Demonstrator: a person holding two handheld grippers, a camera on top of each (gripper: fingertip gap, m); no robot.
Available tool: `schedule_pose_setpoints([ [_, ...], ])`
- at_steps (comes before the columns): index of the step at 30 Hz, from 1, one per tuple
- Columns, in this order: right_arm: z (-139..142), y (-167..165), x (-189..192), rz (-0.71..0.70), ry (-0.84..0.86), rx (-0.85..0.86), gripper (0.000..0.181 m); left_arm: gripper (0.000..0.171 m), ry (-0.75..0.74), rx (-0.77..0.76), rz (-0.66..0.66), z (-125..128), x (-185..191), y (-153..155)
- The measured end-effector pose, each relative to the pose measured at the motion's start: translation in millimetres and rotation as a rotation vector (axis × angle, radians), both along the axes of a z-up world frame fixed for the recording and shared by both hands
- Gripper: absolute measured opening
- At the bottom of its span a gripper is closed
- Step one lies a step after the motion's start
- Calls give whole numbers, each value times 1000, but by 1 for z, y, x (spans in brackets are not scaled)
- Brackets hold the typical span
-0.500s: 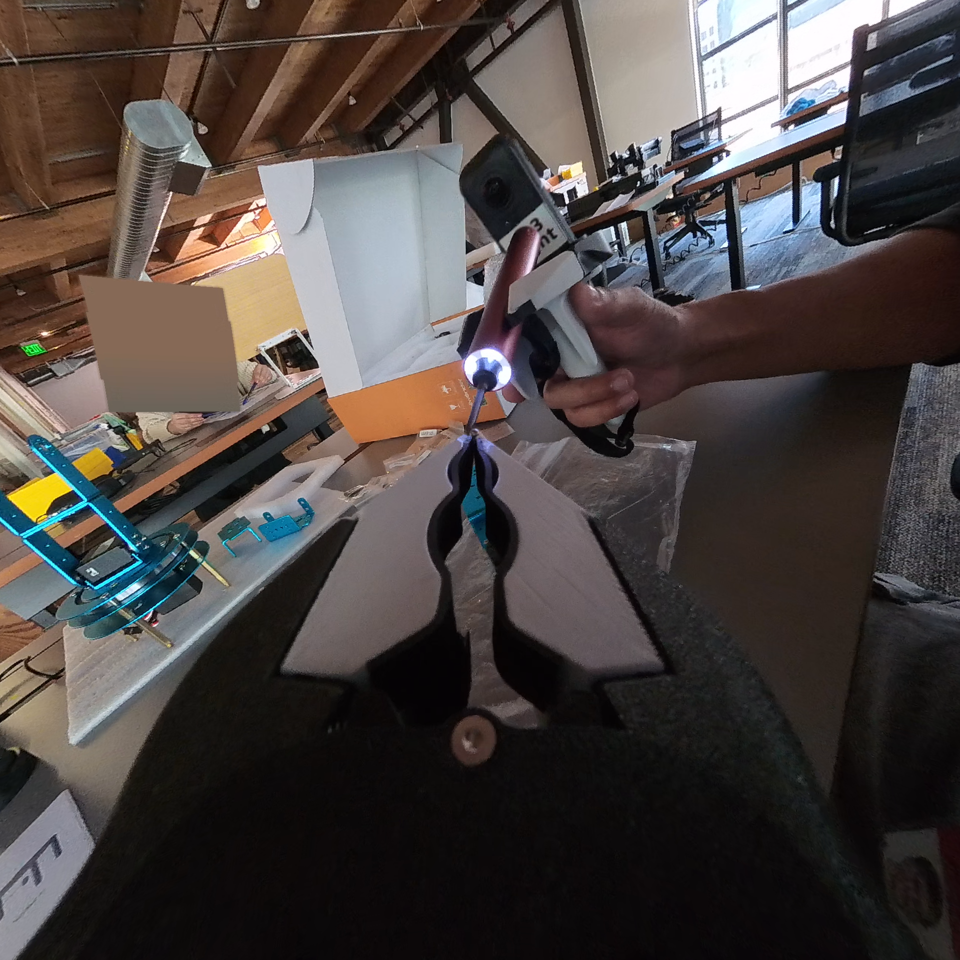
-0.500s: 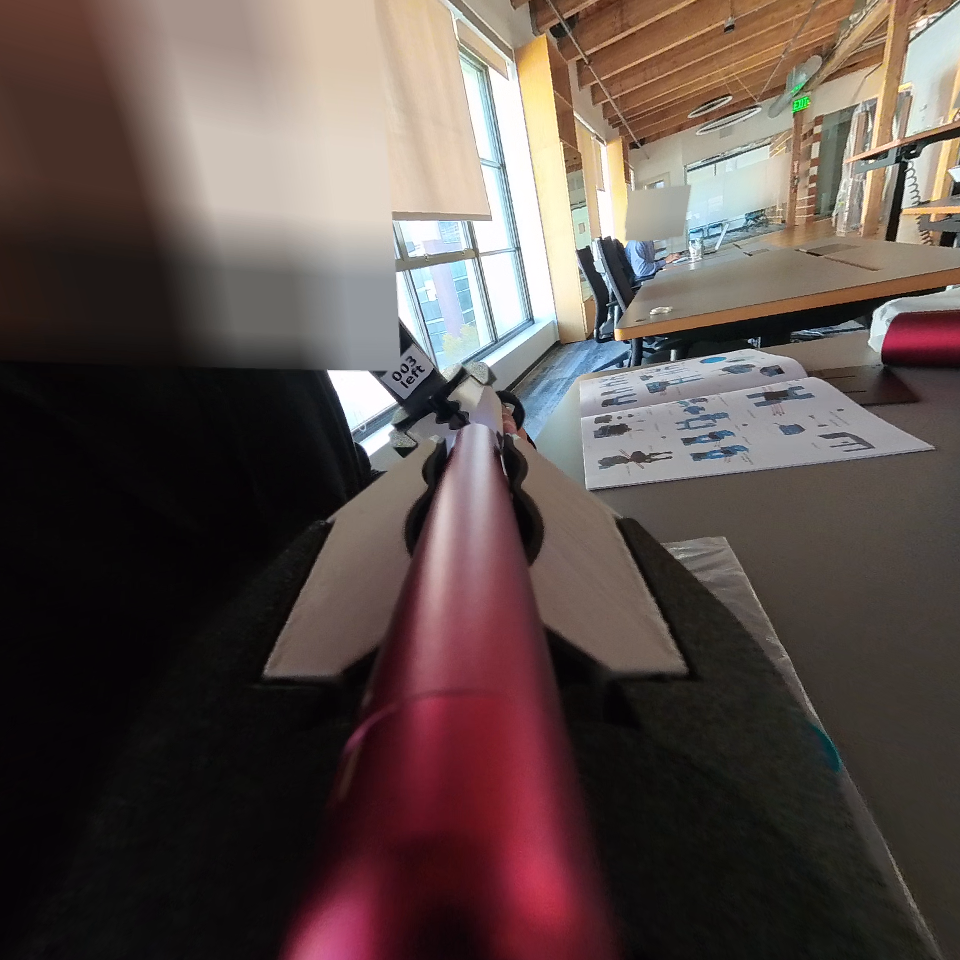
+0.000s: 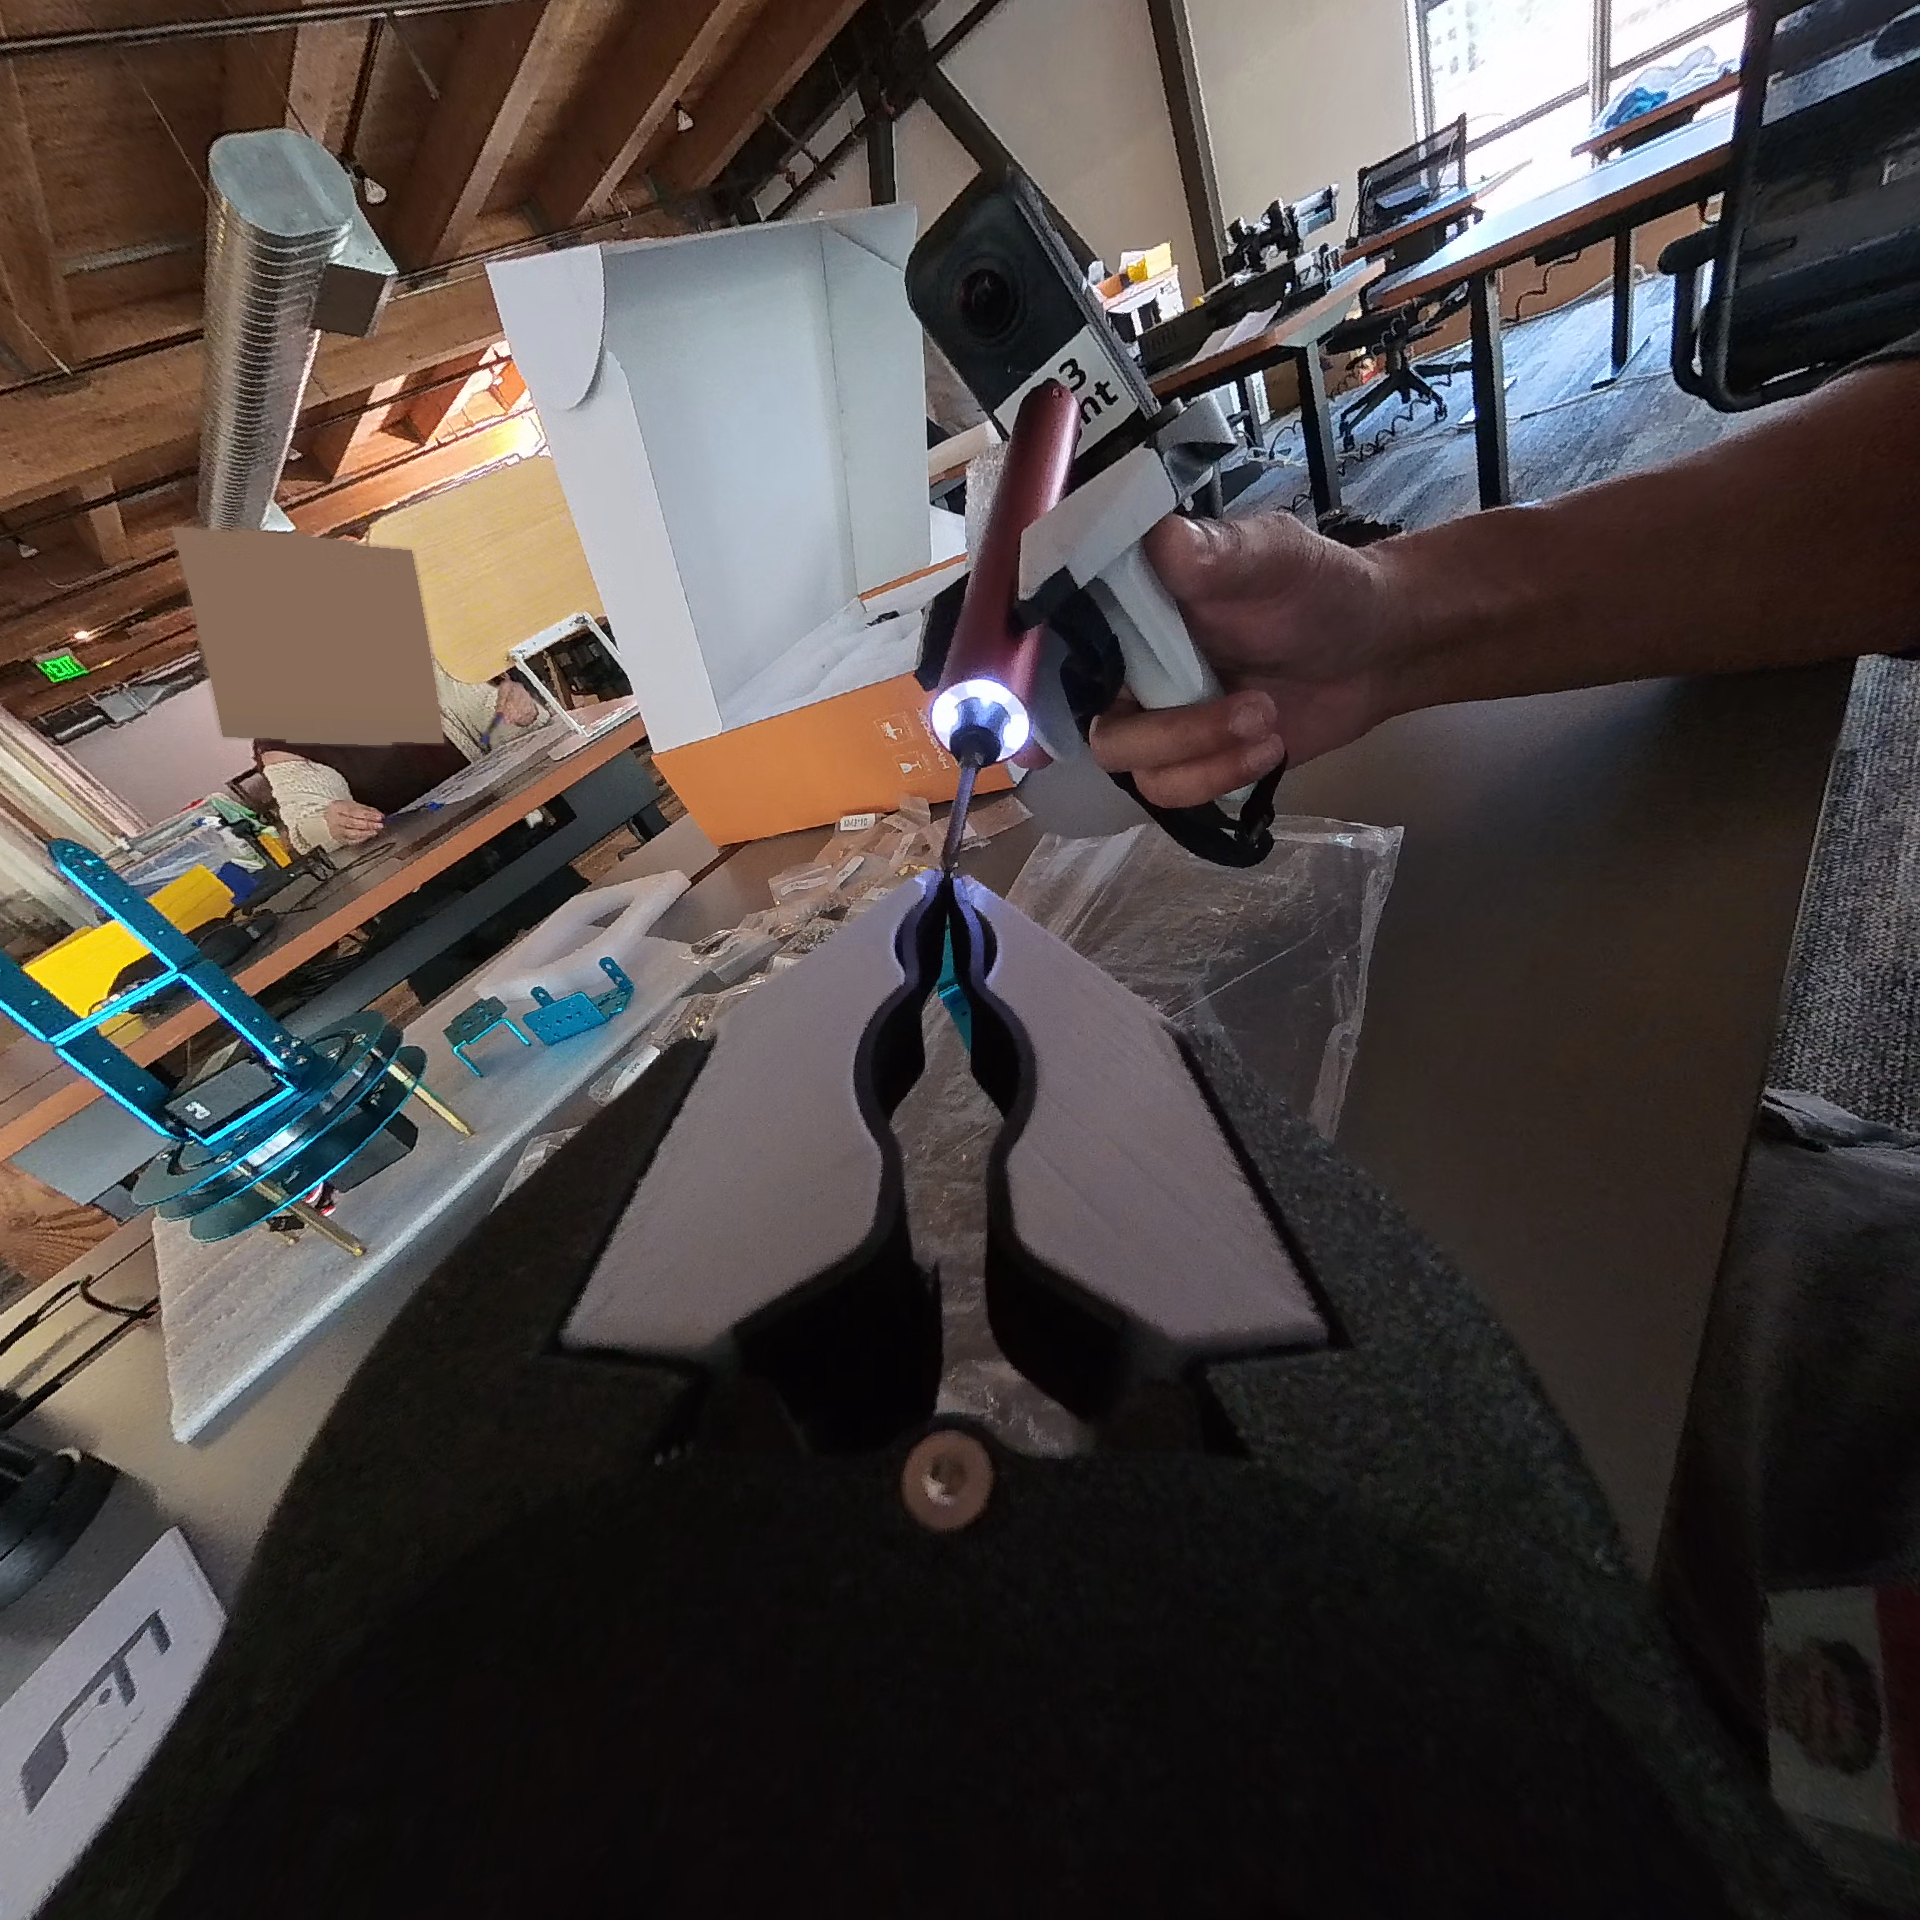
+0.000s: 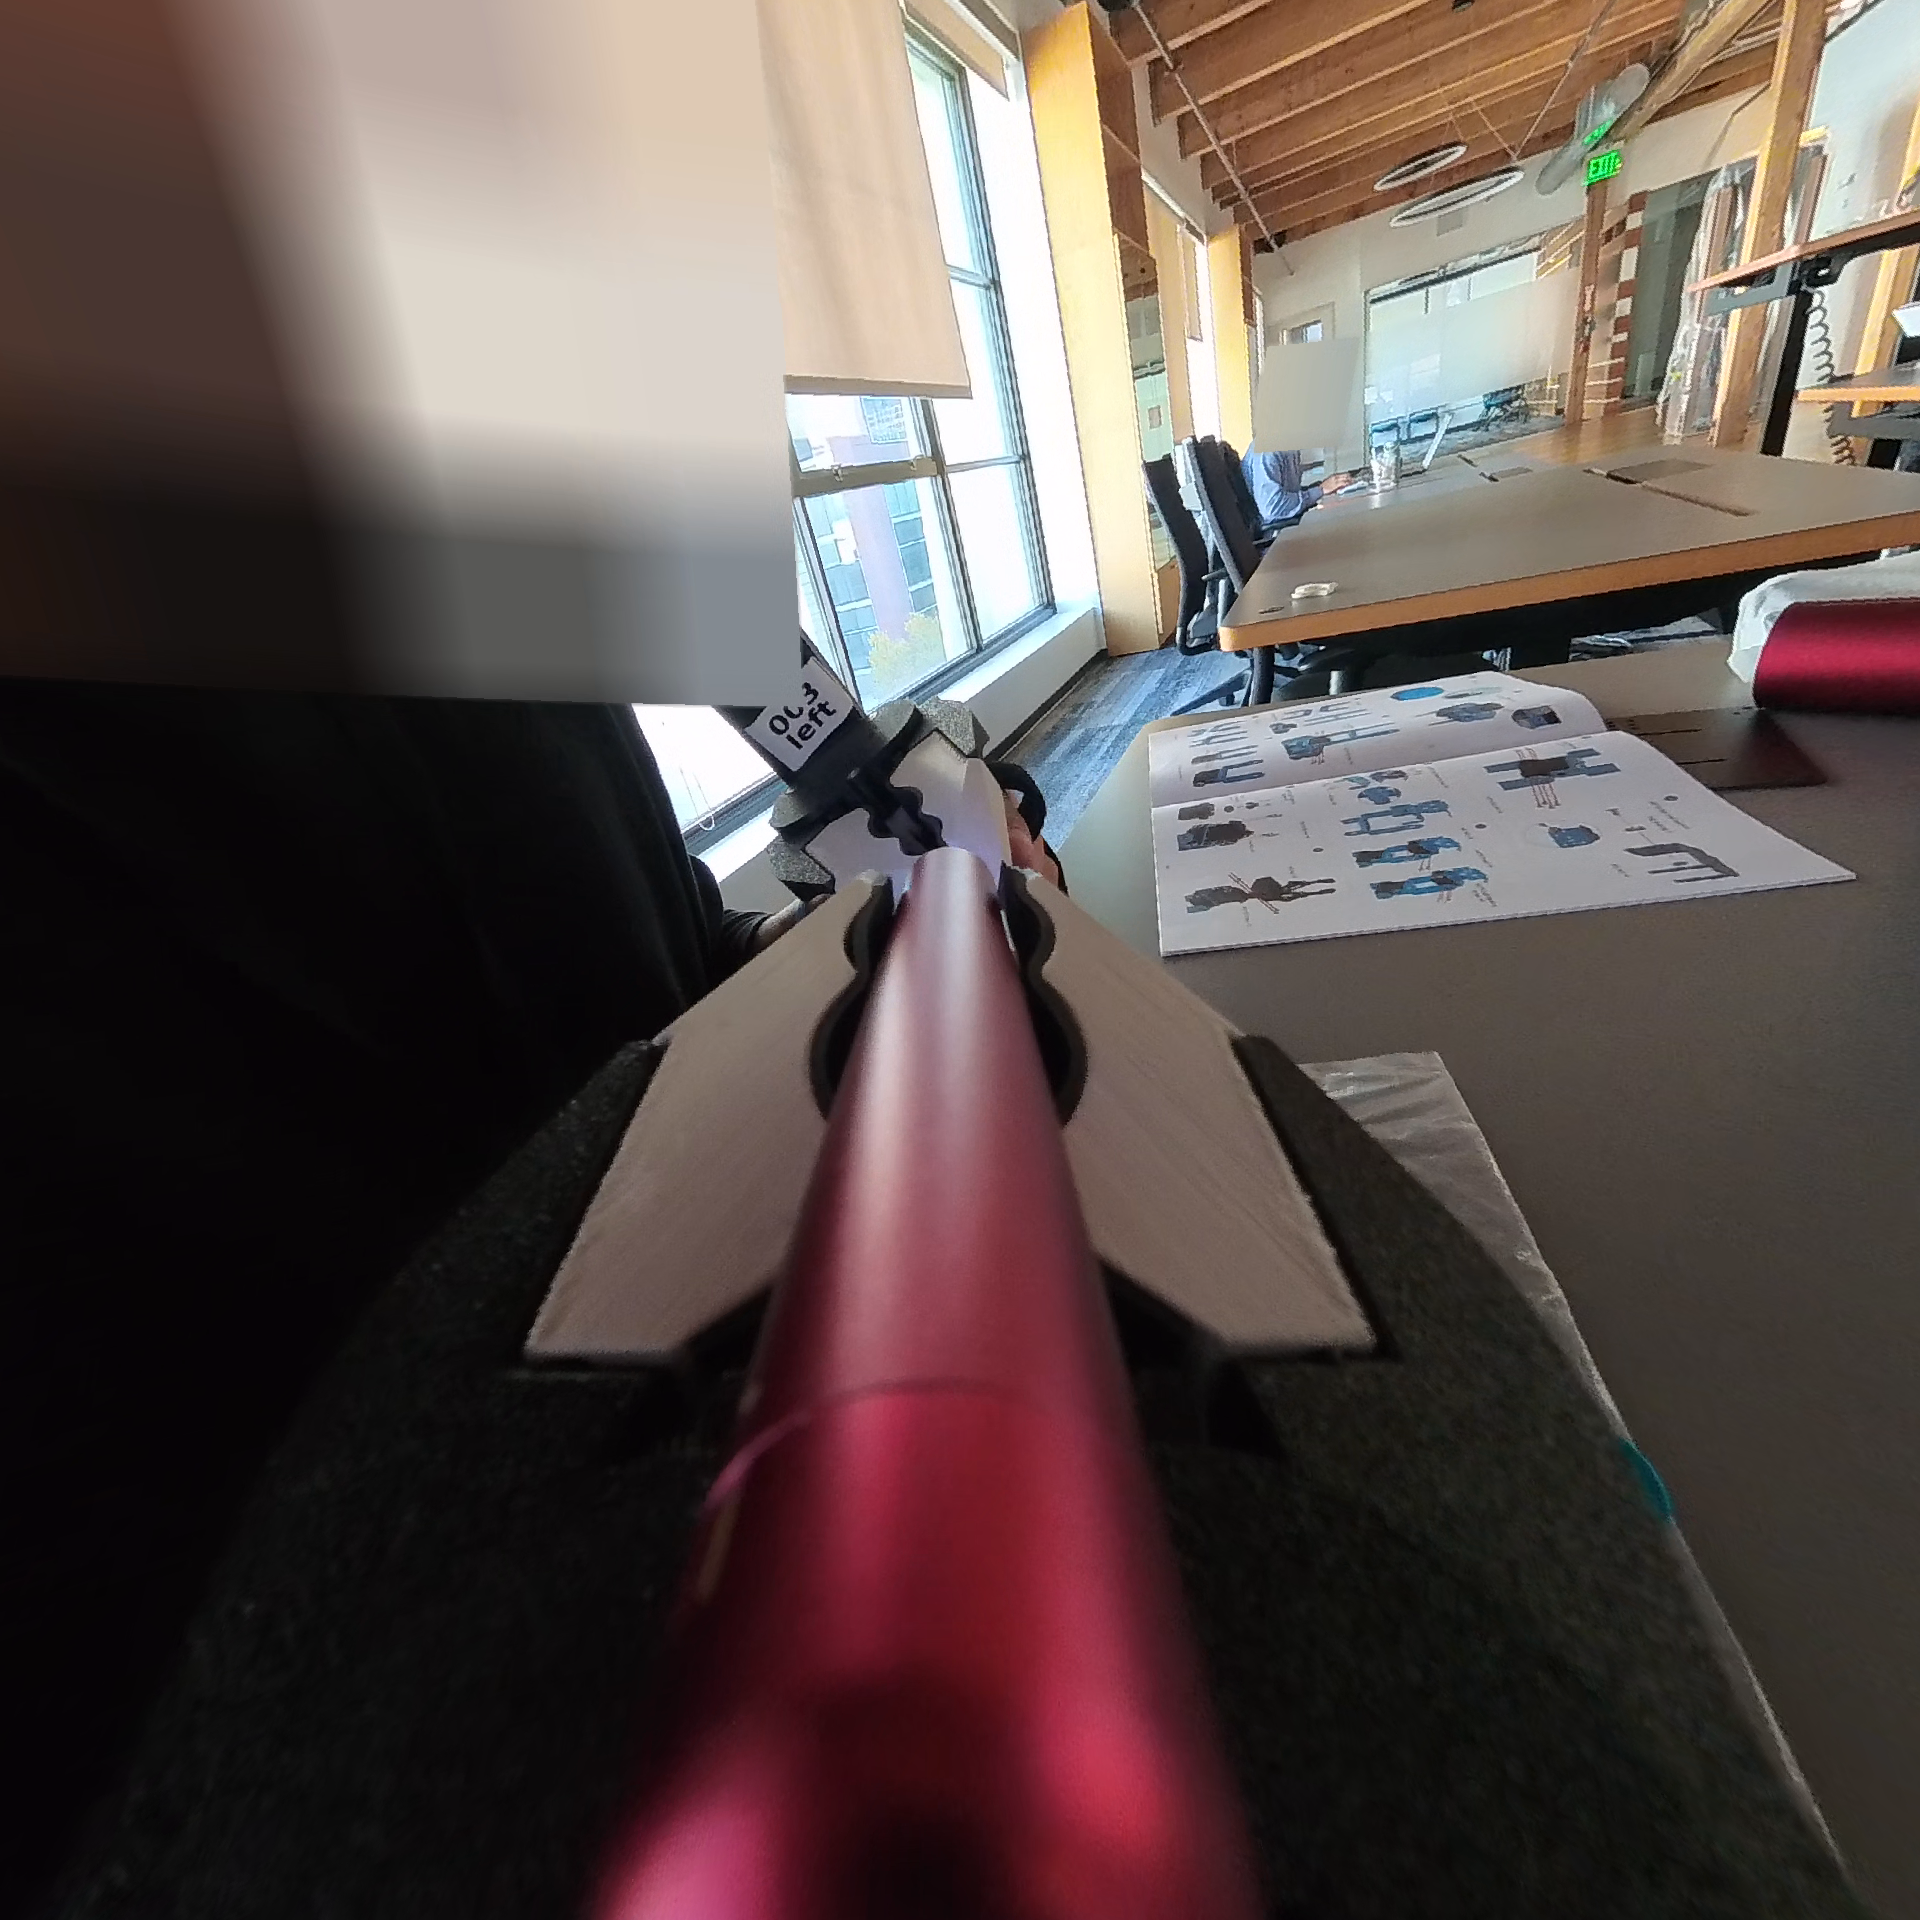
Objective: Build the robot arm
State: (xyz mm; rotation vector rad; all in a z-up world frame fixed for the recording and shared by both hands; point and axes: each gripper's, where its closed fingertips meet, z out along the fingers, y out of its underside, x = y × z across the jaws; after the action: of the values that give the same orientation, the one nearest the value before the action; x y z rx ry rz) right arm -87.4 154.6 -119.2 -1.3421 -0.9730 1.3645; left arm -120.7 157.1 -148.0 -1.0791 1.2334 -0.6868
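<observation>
My left gripper (image 3: 945,891) is shut on a small blue metal part (image 3: 952,1000), which shows only as a sliver between the fingers. My right gripper (image 4: 951,883) is shut along a red electric screwdriver (image 4: 940,1143). In the left wrist view a hand holds the right gripper (image 3: 1081,582) above and beyond my left one. The screwdriver (image 3: 1003,561) slants down with its light ring (image 3: 980,717) lit. Its thin bit (image 3: 958,810) meets the left gripper's tip. The left gripper (image 4: 894,800) shows just past the screwdriver's end in the right wrist view.
An open white and orange box (image 3: 748,520) stands behind. A clear plastic bag (image 3: 1216,935), small parts bags (image 3: 831,883), blue brackets (image 3: 540,1018) and a blue metal assembly (image 3: 208,1070) lie on the table. An open instruction booklet (image 4: 1455,821) lies to the right. The left gripper's tips are roughly 5 cm from the right gripper's.
Almost nothing has changed. The screwdriver's bit stays at the left gripper's tip, and both grippers stay shut.
</observation>
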Motion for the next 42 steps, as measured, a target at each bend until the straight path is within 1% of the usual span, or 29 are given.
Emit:
schedule_pose_setpoints([
  [10, -2, 1, 1, -6, -12, 4, 22, 0, 18, -1, 7, -3, -2, 1],
  [25, -11, 0, -2, -38, -115, 69, 22, 0, 91, 29, 35, -14, -5, 3],
  [34, -17, 0, -6, -47, -147, 83, 22, 0, 142, 49, 51, -21, -7, 4],
  [42, -15, -1, -7, -39, -130, 60, 22, 0, 133, 31, 52, -20, -6, 3],
])
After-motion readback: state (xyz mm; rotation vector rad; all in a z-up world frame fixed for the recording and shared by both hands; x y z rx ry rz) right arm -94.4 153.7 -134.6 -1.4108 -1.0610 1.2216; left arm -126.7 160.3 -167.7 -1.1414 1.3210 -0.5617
